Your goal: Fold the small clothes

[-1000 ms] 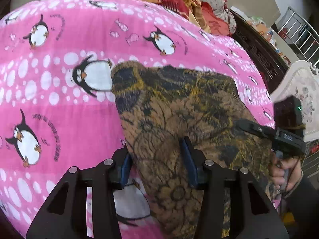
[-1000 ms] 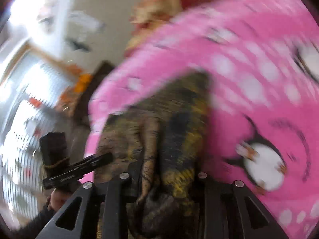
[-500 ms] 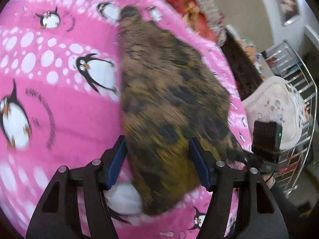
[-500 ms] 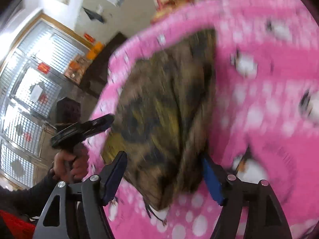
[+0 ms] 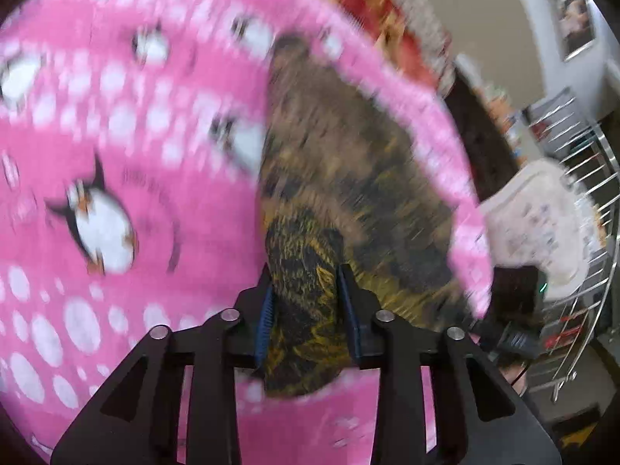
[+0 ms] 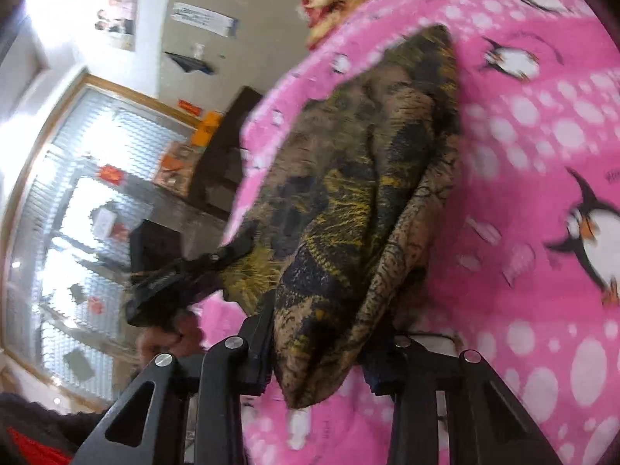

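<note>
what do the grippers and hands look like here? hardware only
Both the left gripper and right gripper are matte black, with angular finger links carrying triangular cutouts and silver pivot pins. The left gripper's pads are blue and ribbed. Seen from across, the right unit has a small green LED. Bare hand, dark sleeve with red.
</note>
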A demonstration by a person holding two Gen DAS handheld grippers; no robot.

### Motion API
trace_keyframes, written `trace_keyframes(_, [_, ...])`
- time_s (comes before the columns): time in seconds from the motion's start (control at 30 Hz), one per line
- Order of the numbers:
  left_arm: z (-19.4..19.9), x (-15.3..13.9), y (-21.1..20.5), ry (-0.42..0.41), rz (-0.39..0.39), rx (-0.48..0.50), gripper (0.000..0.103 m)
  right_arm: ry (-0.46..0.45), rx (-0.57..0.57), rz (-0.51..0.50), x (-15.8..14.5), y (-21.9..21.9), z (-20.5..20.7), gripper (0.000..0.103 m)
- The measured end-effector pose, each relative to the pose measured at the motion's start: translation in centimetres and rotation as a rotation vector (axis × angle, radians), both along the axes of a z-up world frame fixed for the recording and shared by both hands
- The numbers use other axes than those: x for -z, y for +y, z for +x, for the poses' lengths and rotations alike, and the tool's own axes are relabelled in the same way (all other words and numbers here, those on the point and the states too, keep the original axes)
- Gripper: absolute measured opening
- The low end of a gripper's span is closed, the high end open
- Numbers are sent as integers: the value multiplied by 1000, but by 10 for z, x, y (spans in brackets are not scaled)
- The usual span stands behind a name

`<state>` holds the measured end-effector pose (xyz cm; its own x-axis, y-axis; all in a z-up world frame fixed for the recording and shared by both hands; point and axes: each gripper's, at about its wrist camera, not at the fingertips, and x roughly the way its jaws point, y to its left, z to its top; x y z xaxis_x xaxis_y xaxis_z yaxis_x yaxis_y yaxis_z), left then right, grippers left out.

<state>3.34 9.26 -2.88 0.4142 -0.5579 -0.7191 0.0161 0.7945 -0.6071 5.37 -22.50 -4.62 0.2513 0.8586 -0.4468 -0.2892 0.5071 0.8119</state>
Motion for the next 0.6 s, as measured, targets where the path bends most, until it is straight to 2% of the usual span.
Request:
trace_keyframes(0.07, [-7,-1,-4,-32,-1,2,32,32,33,81,6,-14,-1,34])
trace_keyframes(0.17, [-6,-3,-5,-25,-1,-8,33,-19,24,38,-6,-21,-3,34])
trace_keyframes(0.23, [-6,-2,-2,-27,9,-14,35,-5,-10,0,-9,-20,0,34])
trace_keyframes(0.3, [-9,-12,6,-65,60,-50,35,14,-5,-40,-14,-22,2,44])
trace_keyframes(0.37, [-17,-28,11,-118,141,-96,35,2,51,-92,-22,-34,-6,47])
trace_keyframes(0.4, [-20,-38,12,-152,179,-118,35,-16,82,-150,-30,-38,-8,47])
trace_keyframes(0.47, [-23,-54,5,-219,200,-114,35,-127,138,-295,-54,-37,-17,47])
trace_keyframes(0.53, [-22,-62,-14,-275,248,-81,35,-283,94,-385,-84,-12,-23,40])
trace_keyframes(0.57, [-21,-62,-30,-303,278,-54,35,-356,64,-429,-94,5,-26,32])
trace_keyframes(0.6, [-20,-58,-37,-309,291,-36,35,-451,26,-492,-104,31,-30,30])
